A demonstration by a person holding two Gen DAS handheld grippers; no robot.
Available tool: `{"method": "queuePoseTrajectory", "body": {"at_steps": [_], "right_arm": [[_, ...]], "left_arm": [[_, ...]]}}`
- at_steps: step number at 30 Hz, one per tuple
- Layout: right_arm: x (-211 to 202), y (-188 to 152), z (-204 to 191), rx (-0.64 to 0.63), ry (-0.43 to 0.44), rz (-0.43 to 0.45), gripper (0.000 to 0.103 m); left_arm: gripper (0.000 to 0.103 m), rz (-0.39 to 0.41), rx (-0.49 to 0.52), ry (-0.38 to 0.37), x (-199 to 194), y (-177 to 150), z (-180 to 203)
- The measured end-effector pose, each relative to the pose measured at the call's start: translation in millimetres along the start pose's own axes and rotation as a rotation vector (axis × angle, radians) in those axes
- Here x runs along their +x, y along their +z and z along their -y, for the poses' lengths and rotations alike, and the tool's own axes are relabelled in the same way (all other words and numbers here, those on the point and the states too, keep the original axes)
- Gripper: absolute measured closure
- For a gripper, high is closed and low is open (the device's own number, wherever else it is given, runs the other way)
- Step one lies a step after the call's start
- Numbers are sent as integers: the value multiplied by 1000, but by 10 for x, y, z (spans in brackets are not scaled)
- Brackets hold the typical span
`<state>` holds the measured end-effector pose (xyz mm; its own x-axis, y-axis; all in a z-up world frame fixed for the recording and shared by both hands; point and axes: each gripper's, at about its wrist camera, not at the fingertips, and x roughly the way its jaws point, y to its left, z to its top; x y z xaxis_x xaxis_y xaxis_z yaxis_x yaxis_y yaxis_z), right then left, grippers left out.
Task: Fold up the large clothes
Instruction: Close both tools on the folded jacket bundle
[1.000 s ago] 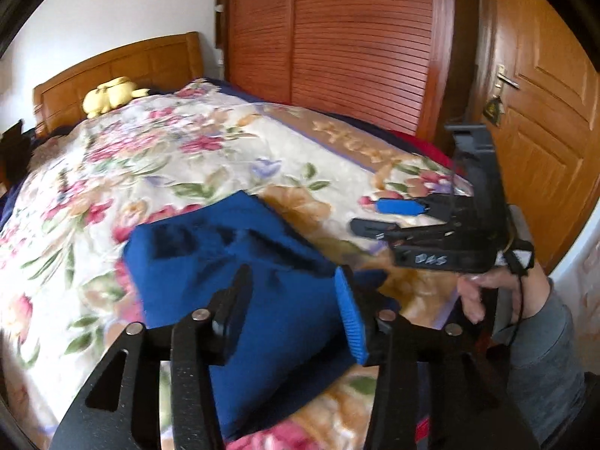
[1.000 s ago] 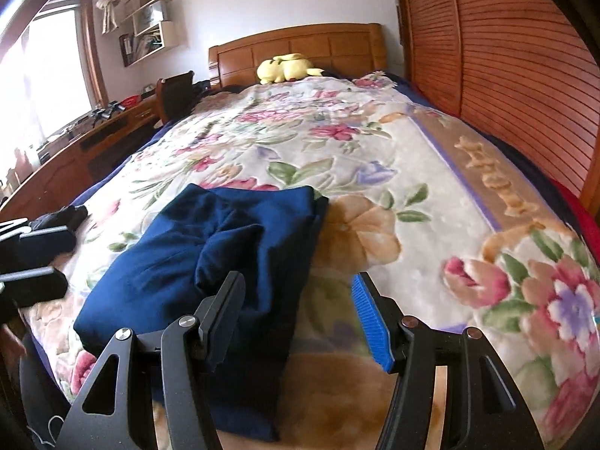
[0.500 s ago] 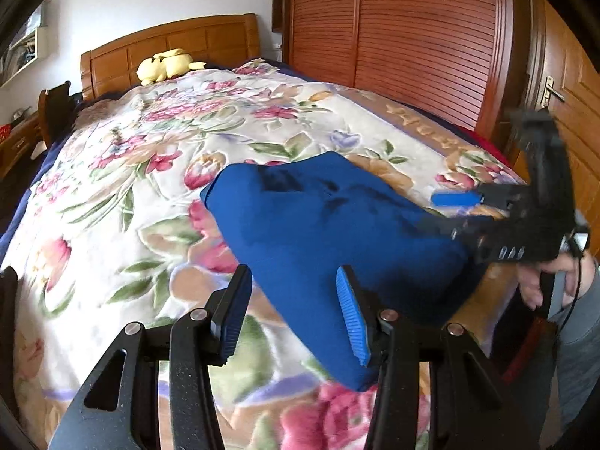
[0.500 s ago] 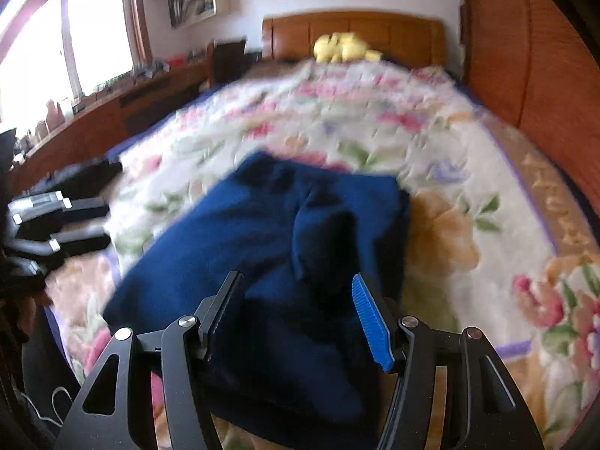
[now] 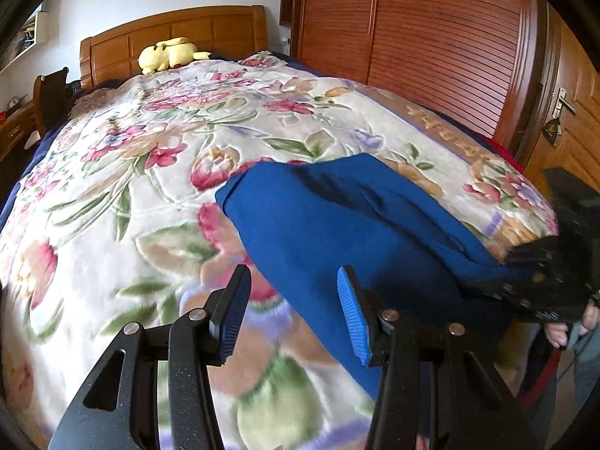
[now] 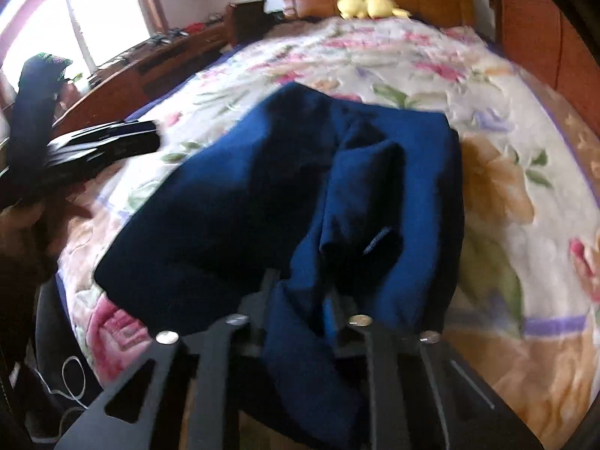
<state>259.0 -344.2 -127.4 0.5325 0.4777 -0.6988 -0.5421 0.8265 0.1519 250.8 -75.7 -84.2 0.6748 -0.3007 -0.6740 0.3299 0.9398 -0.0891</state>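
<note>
A dark blue garment [image 5: 337, 225] lies partly folded on the flowered bedspread [image 5: 150, 172], near the foot of the bed. My left gripper [image 5: 292, 311] is open and empty, just left of the garment's near edge. My right gripper [image 6: 300, 300] is shut on the garment's near edge [image 6: 300, 330], with cloth bunched between its fingers. It shows at the right of the left wrist view [image 5: 543, 285], and the left gripper shows at the left of the right wrist view [image 6: 93, 146]. The garment [image 6: 262, 195] has a rumpled fold down its middle.
A yellow plush toy [image 5: 168, 52] lies by the wooden headboard [image 5: 172, 33]. Slatted wooden wardrobe doors [image 5: 431, 37] and a door [image 5: 570, 120] stand to the right of the bed. A wooden desk [image 6: 150, 60] runs under the window on the left.
My right gripper moved in onto the garment's near edge and shut on it. My left gripper swung left, off the garment, and stayed open.
</note>
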Motion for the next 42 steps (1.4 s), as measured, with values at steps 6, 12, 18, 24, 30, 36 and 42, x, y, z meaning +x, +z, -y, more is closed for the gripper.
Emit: {"method": "queuePoseTrajectory", "body": {"at_steps": [6,12,18,24,30,36,42], "right_arm": [[-476,3,236,-14,-147,106,91],[-323,-63,452,47,-154,77,87],[-561,-219,394,119,-211,128,60],[-796,-488,219,129,-259,123,49],[-682,-575,92,139,-265,77,49],[-436,-621,57,155,-257,48,49],[-350,-599,122,181,-238,65,49]], "left_arm": [[54,-14,0,0,363,285,-127],[54,-48,6,9,797,548,-255],[54,-110,3,50,1241,636,-404],[54,-132,17,37,1480,639,-434],[39,-122,9,60,1603,642,-462],[28,-115,-1,66,1642,632,-519],[27,-121,-7,57,1667,638,-545]]}}
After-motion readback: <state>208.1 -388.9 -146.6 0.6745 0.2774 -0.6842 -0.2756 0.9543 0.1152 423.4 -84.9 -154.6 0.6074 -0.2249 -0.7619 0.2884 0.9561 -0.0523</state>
